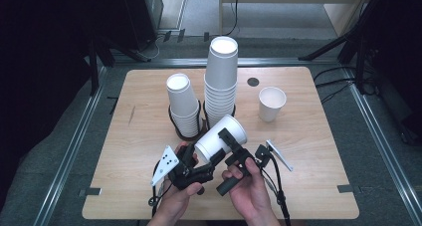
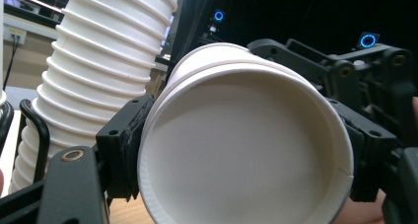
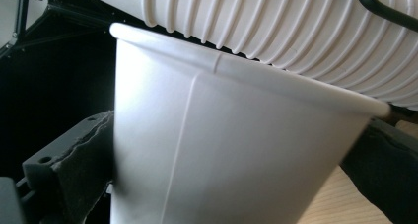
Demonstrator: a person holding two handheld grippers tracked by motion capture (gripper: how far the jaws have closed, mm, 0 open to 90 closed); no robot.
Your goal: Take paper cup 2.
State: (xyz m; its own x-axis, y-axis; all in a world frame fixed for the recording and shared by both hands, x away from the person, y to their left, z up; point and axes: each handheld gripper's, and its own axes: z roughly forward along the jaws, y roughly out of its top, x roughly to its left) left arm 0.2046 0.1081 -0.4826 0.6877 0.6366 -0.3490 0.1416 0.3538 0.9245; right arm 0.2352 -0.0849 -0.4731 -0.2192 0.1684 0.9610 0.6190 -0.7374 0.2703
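While two stacks of white paper cups are standing in black wire holders at the middle of the wooden table (image 1: 149, 196), the high view is showing a person holding a single paper cup (image 1: 221, 137) tilted on its side just in front of them, the left gripper (image 1: 191, 159) clamping its base end and the right gripper (image 1: 230, 145) reaching across its wall near the rim. A lone cup (image 1: 271, 103) is standing upright well apart to the right. Looking along the left gripper's jaws, the left gripper view is showing them pressing on either side of the cup's (image 2: 246, 150) bottom, with the tall stack (image 2: 98, 71) just behind. Turning to the right gripper view, padded jaws are flanking the cup's (image 3: 231, 150) wall under its rolled rim; whether they are squeezing it cannot be told.
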